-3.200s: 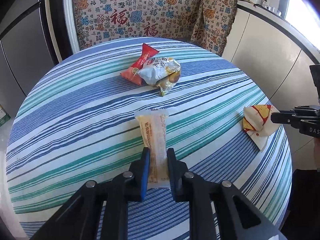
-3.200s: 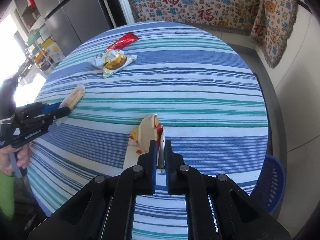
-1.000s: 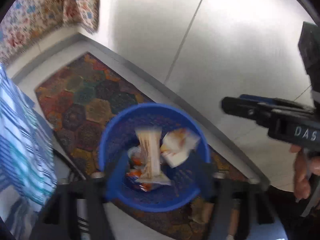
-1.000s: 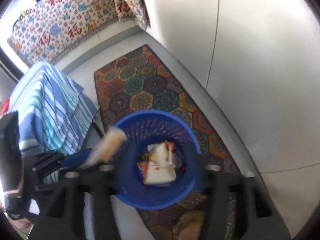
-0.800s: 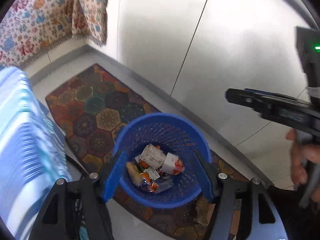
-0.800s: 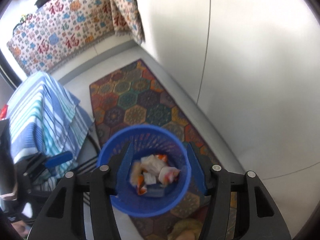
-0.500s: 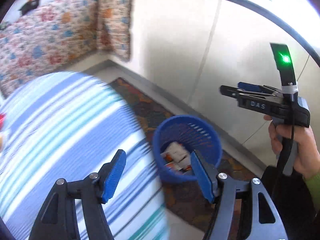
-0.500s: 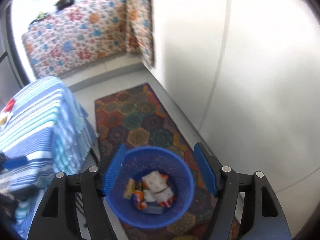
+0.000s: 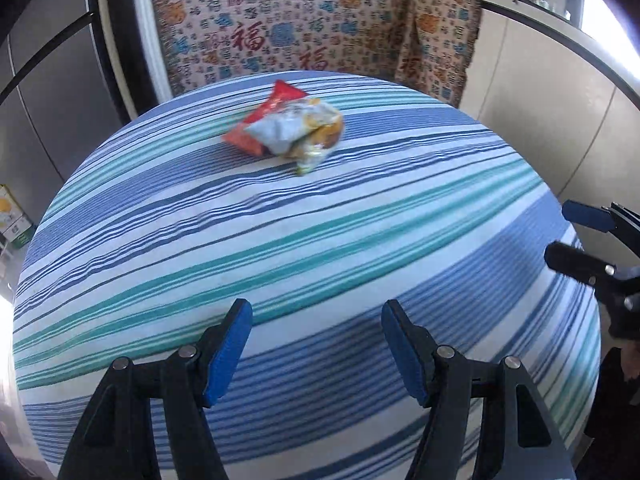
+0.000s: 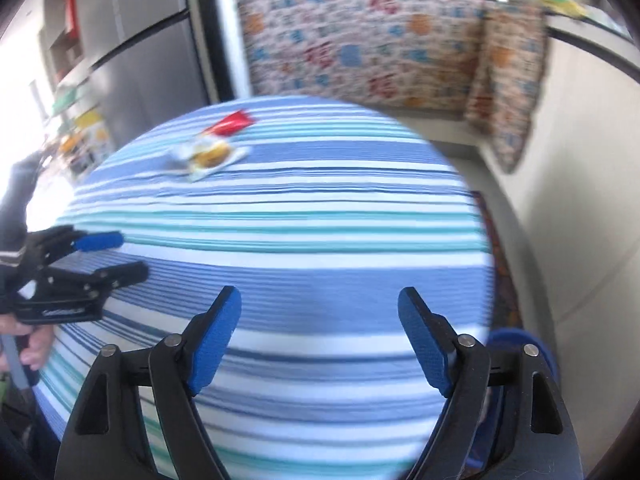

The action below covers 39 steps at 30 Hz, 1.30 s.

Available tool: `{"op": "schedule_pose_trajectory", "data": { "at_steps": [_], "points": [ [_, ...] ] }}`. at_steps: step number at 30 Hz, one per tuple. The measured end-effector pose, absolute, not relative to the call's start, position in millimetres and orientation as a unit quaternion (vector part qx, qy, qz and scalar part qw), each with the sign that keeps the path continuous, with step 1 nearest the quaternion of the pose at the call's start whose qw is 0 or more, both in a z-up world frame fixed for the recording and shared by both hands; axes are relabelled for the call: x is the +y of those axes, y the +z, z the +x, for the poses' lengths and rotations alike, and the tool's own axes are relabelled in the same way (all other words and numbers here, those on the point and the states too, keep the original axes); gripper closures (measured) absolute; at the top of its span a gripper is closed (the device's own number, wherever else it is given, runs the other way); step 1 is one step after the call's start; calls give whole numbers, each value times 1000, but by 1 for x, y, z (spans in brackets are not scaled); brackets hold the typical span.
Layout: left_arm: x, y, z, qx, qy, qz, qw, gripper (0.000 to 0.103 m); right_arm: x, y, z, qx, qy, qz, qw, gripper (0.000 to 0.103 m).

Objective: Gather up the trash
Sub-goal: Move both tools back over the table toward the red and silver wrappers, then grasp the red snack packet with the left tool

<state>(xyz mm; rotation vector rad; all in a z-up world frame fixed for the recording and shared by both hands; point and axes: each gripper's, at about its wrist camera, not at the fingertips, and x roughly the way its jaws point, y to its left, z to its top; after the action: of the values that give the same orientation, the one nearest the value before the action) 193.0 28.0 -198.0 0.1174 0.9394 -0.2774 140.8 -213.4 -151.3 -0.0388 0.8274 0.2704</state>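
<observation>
A crumpled white and yellow snack bag [image 9: 298, 132] lies on the far side of the round striped table [image 9: 280, 240], partly on top of a red wrapper [image 9: 264, 118]. Both show small and blurred in the right wrist view, the snack bag [image 10: 206, 154] in front of the red wrapper [image 10: 232, 123]. My left gripper [image 9: 316, 344] hovers open over the near table edge with nothing between its fingers. My right gripper [image 10: 320, 336] is over the table's right side, its jaws opening and empty. Each gripper shows at the edge of the other's view.
The blue trash basket [image 10: 516, 340] peeks out on the floor past the table's right edge, behind my right finger. A patterned cloth [image 9: 304, 28] covers the counter behind the table. A grey fridge [image 10: 132, 68] stands at the left. A hand [image 10: 34, 344] holds the left gripper.
Both grippers swung away from the blue basket, where the wrappers dropped in, and now face the table. The right jaws have spread wider.
</observation>
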Motion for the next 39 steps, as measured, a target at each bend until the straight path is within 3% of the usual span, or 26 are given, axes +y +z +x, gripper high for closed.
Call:
{"op": "schedule_pose_trajectory", "data": {
  "at_steps": [6, 9, 14, 19, 25, 26, 27, 28, 30, 39],
  "points": [
    [62, -200, 216, 447, -124, 52, 884, 34, -139, -186, 181, 443, 162, -74, 879, 18],
    [70, -195, 237, 446, -133, 34, 884, 34, -140, -193, 185, 440, 156, -65, 882, 12],
    [54, -149, 286, 413, -172, 17, 894, 34, -141, -193, 188, 440, 146, -59, 884, 5],
    [-7, -138, 351, 457, -187, 50, 868, 34, -137, -193, 192, 442, 139, -56, 884, 3],
    [-38, -172, 410, 532, -198, 42, 822, 35, -135, -193, 194, 444, 134, -56, 884, 2],
    [-36, -176, 414, 537, -195, 38, 820, 42, -135, -194, 193, 444, 134, -55, 884, 2],
    [-34, -180, 419, 543, -191, 30, 817, 62, -135, -194, 193, 444, 134, -55, 884, 2],
    [-29, -184, 423, 549, -193, 17, 813, 73, -135, -193, 192, 444, 134, -55, 884, 2],
    [-17, -184, 424, 546, -190, 0, 816, 89, -135, -193, 193, 444, 134, -55, 884, 2],
    [65, -166, 366, 555, -149, 2, 819, 92, -135, -194, 192, 444, 134, -54, 884, 1]
  ]
}}
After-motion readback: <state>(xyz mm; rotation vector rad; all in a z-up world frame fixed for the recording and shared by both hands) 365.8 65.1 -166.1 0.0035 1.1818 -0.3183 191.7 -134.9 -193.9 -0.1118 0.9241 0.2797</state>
